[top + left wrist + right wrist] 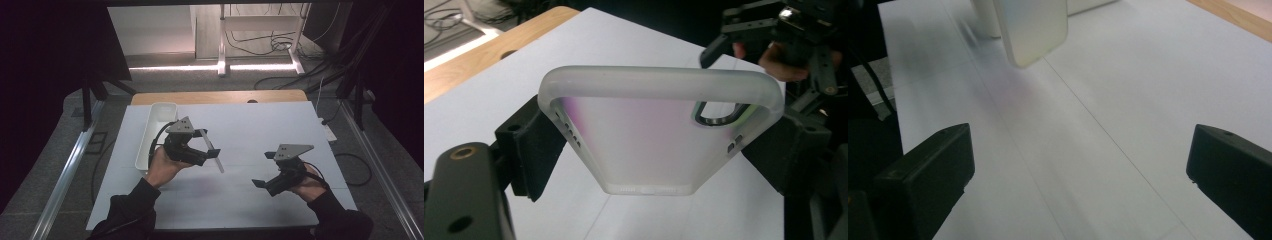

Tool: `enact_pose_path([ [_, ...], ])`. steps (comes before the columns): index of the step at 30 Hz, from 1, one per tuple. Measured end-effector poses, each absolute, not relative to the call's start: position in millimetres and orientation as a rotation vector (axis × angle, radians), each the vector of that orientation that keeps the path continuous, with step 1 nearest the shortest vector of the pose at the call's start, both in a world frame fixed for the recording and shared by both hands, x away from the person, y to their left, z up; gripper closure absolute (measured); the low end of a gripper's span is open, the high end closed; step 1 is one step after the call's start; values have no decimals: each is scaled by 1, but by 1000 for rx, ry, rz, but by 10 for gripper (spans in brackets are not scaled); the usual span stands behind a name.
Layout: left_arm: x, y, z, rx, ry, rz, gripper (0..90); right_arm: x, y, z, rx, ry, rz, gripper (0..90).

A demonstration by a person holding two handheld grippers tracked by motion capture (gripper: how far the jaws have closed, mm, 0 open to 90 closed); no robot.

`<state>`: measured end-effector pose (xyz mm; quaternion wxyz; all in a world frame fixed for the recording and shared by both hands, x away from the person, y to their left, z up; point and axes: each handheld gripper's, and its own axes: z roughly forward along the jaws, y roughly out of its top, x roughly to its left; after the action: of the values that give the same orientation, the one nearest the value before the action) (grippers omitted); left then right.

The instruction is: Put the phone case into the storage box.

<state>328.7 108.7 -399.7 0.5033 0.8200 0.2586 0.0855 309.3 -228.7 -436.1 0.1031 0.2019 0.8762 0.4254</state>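
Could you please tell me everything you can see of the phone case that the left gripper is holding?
The phone case is frosted, translucent and soft-looking, with rounded corners, a dark-rimmed camera opening and small slots along its sides. It is empty, its hollow side facing the left gripper's camera. The left gripper clamps it across its width, one of the fingers on each long edge, above the white table.

No legible text, label, brand, number or sign found in any of the three views. Checked the frosted phone case (644,145): bare surface, no logo or print readable. Checked the white tray (156,131): unmarked. Checked the grey plates on top of both claws in the high view: screw holes, no lettering. White table (260,130) sheet: faint seam lines, no writing. Black jaw blocks in both gripper views: plain, no markings readable.
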Motion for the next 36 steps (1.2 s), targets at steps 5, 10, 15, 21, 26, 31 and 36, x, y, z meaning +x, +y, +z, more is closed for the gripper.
enact_pose_path([
  [5, 331, 113, -397, 1976, 653, 232, 171, 307, -237, -437, 628, 2567, 1228, 0],
  [10, 336, 117, -396, 1972, 704, 258, 171, 304, -246, -437, 665, 2532, 1180, 0],
  [15, 339, 122, -393, 1976, 749, 288, 171, 302, -257, -437, 718, 2487, 1143, 0],
  [21, 346, 128, -390, 1976, 799, 312, 171, 299, -270, -436, 782, 2427, 1112, 0],
  [26, 350, 131, -387, 1973, 827, 331, 171, 297, -279, -436, 843, 2384, 1099, 0],
  [31, 355, 134, -383, 1978, 869, 353, 171, 294, -292, -437, 904, 2329, 1065, 0],
  [36, 360, 137, -380, 1977, 913, 367, 171, 292, -305, -440, 982, 2294, 1026, 0],
])
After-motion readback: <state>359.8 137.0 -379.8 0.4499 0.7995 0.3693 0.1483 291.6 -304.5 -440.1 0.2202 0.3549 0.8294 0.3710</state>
